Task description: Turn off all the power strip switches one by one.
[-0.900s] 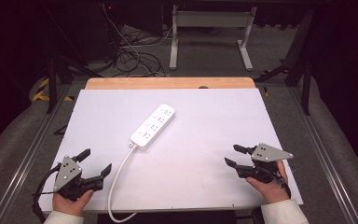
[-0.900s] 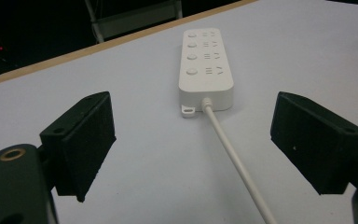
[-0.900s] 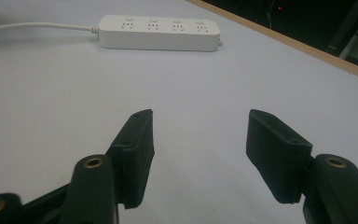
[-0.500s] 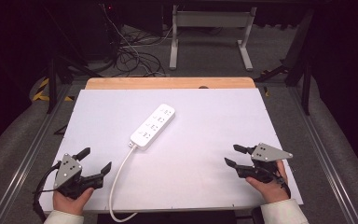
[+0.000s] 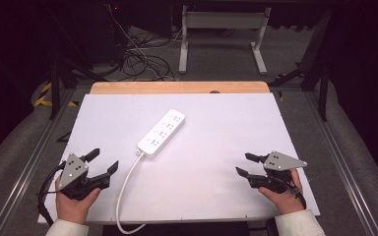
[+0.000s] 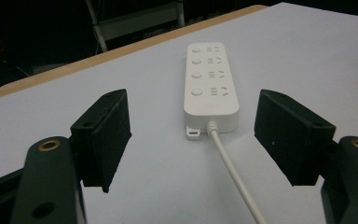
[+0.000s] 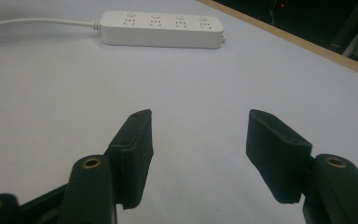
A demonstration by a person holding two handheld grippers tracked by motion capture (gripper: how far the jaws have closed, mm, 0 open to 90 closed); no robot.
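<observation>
My left gripper (image 5: 103,161) and right gripper (image 5: 243,163) rest low at the near corners of the table (image 5: 236,123), both jaws spread and empty, aimed inward. One white power strip (image 5: 161,133) lies mid-table, long axis diagonal, its single cable (image 5: 123,189) trailing toward me.

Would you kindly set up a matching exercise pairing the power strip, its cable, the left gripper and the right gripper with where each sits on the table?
Things:
1. power strip
2. cable
3. left gripper
4. right gripper

Places:
A. near the front right corner, jaws open and empty
B. lying slantwise near the middle of the white table
C. near the front left corner, jaws open and empty
D. running from the strip's near end over the front edge

Pairs: 1-B, 2-D, 3-C, 4-A
</observation>
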